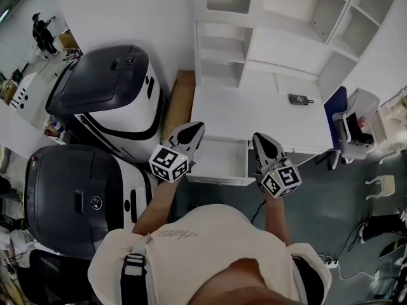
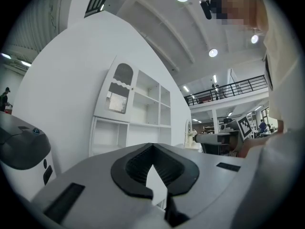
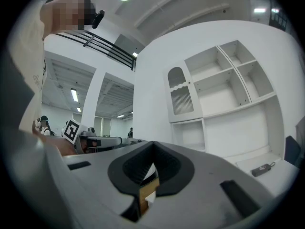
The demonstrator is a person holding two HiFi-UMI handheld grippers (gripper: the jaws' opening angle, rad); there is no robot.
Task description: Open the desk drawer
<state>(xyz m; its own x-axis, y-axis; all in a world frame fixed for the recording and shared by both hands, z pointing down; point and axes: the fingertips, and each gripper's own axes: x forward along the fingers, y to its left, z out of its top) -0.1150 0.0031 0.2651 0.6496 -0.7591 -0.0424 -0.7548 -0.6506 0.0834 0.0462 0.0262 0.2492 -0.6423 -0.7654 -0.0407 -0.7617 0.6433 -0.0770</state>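
Observation:
The white desk (image 1: pixel 267 116) has its drawer (image 1: pixel 219 164) pulled out toward me, and the inside looks bare. My left gripper (image 1: pixel 197 128) hovers level over the drawer's left rear corner with its jaws together on nothing. My right gripper (image 1: pixel 261 138) hangs just right of the drawer, over the desk's front edge, also shut and empty. In the left gripper view the closed jaws (image 2: pixel 152 147) point at the white shelf unit (image 2: pixel 138 113). The right gripper view shows its closed jaws (image 3: pixel 152 144) pointing along the desk.
A small black key fob (image 1: pixel 300 98) lies on the desk top, also in the right gripper view as the key fob (image 3: pixel 262 169). Two large black-and-white machines (image 1: pixel 114 94) stand close on the left. A wooden panel (image 1: pixel 181 100) leans beside the desk. A blue chair (image 1: pixel 346 122) is at the right.

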